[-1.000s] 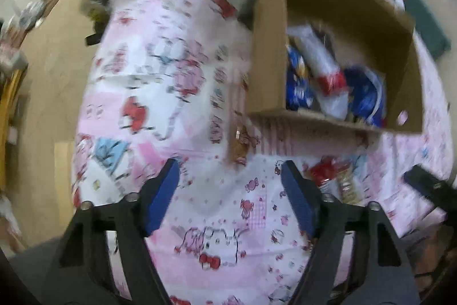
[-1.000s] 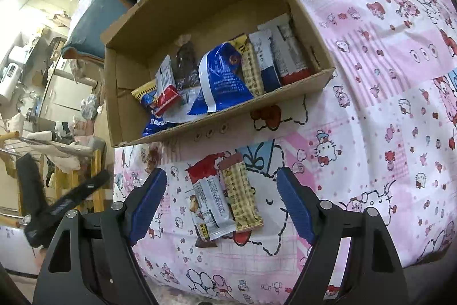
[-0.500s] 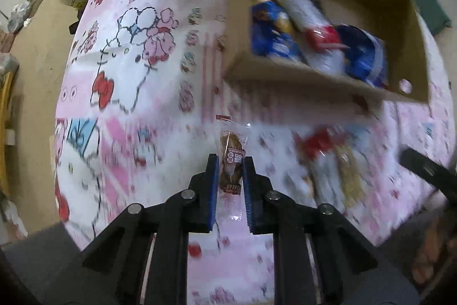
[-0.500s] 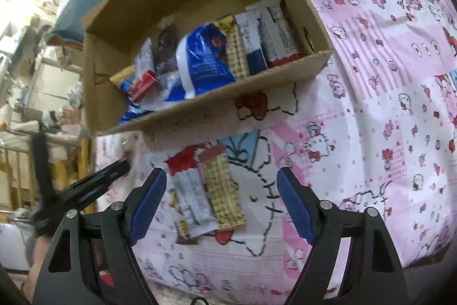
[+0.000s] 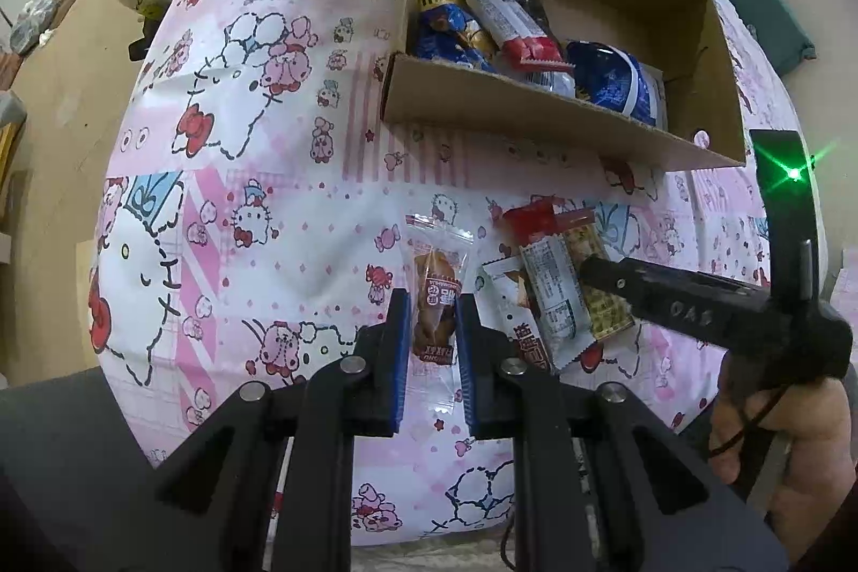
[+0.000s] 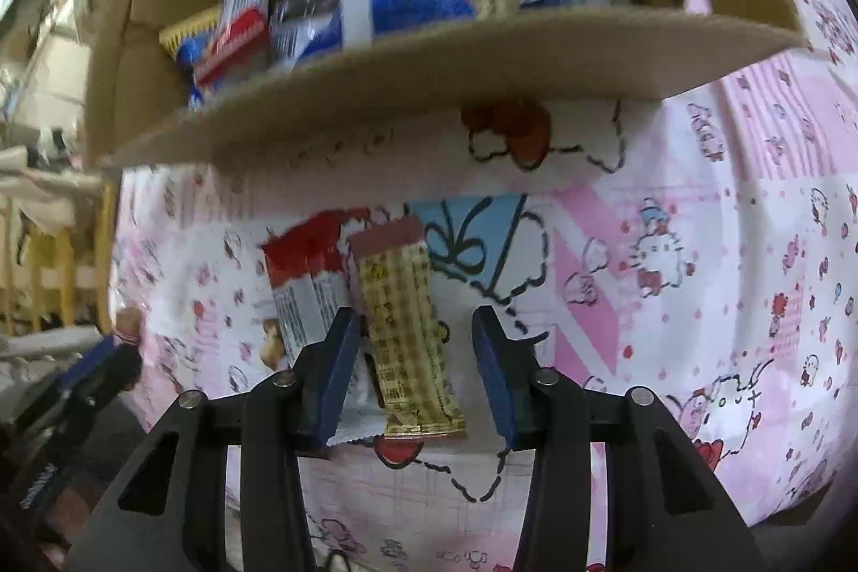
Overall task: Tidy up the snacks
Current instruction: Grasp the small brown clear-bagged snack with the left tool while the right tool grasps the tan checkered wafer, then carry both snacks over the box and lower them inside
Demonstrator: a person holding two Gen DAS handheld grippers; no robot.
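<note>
My left gripper is shut on a clear packet with a brown pastry, held just above the cloth. Beside it lie a red-and-white bar, a yellow wafer bar and a white packet. In the right wrist view my right gripper is open, its jaws either side of the yellow wafer bar; the red-and-white bar lies just left. The cardboard box holds several snacks; it also shows in the right wrist view.
The pink cartoon-print cloth covers the surface and drops off at its left and near edges. The right gripper's body and the hand holding it reach in at the right of the left wrist view. The left gripper shows at the lower left of the right wrist view.
My left gripper closed on the pastry packet and now holds it nearer the other loose snacks. My right gripper moved down and forward over the yellow wafer bar, its jaws narrowing around it.
</note>
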